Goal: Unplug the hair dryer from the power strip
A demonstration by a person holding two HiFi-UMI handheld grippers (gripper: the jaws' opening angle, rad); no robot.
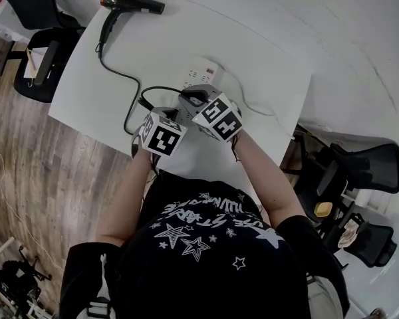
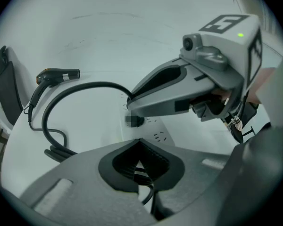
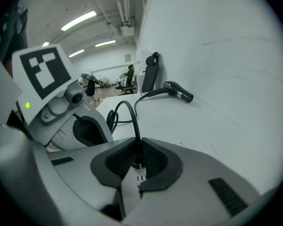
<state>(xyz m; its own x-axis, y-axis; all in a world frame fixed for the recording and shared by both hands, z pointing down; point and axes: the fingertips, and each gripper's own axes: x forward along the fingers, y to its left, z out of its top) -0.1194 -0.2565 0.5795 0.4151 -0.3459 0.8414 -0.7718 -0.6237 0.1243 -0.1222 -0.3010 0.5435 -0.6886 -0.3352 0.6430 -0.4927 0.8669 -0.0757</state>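
On the white table (image 1: 266, 38), head view: hair dryer (image 1: 130, 2) lies at the far left corner. Its black cord (image 1: 120, 75) runs back to the white power strip (image 1: 201, 68) mid-table. Both grippers sit side by side just near of the strip, left gripper (image 1: 165, 121) by the table's near edge, right gripper (image 1: 198, 100) tipped onto the strip. Person in a black star-print shirt (image 1: 206, 244); office chairs (image 1: 43, 52) at either side.

Left gripper view: left gripper (image 2: 140, 142) has its jaw tips together, black cord strands caught in the gap between the pads. Right gripper (image 2: 129, 109) reaches in from the right, tips down on the power strip (image 2: 158, 133). Hair dryer (image 2: 56, 75) is well apart at far left, cord (image 2: 75, 88) looping toward it.

Right gripper view: right gripper (image 3: 137, 145) is closed on the plug (image 3: 137, 161), with the cord (image 3: 129, 112) rising straight out from between the pads. Strip slots (image 3: 140, 178) show just below. Can't tell if the prongs are seated. Left gripper (image 3: 92, 131) is just beside it; hair dryer (image 3: 178, 92) lies far back on the table.
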